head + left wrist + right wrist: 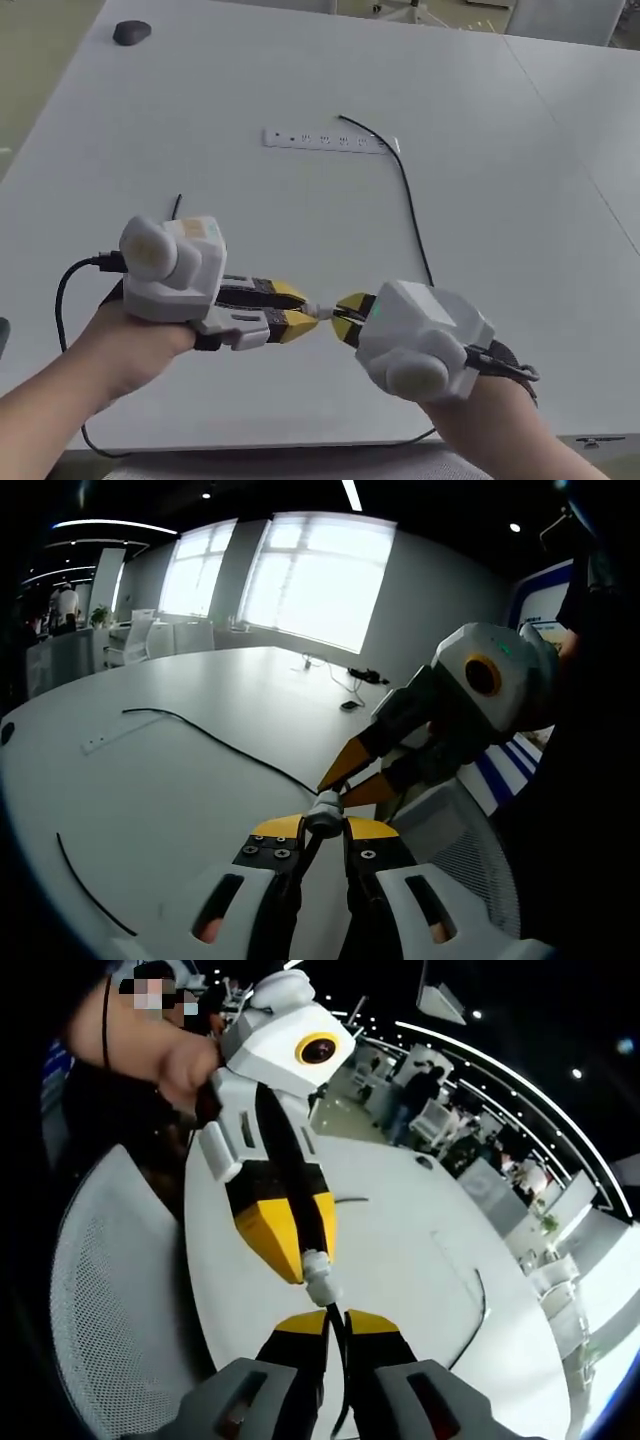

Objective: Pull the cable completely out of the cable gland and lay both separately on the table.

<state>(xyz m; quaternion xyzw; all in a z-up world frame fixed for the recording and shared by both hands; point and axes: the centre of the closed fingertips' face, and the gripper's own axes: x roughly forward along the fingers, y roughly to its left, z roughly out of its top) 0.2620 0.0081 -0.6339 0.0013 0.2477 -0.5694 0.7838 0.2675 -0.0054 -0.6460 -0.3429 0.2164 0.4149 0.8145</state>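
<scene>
Ok, the left hand [130, 345] holds the left gripper [303, 312] above the near edge of the table [480, 150], pointing right. Its jaws are nearly closed, yellow tips pinching the small white cable gland [320, 312]. In the left gripper view the gland sits right between the two tips.

A thin black cable [341, 1332] comes out of the gland's other end and runs straight between the jaws of the right gripper [343, 310]. Those jaws are squeezed to a narrow slit around the cable. The right hand [480, 410] holds that gripper, pointing left, tips almost meeting the left one's.

The cable is still in the gland, and both are in the air, off the table. Can't tell how deep the cable goes in.

Further back on the table:
- A dark rounded object [131, 32] in the far left corner.
- A short black wire [177, 206].
- A white power strip [325, 141] mid-table.
- A black cord [410, 205] that passes the strip's right end and runs toward the right gripper. Its near end is hidden behind the gripper.
</scene>
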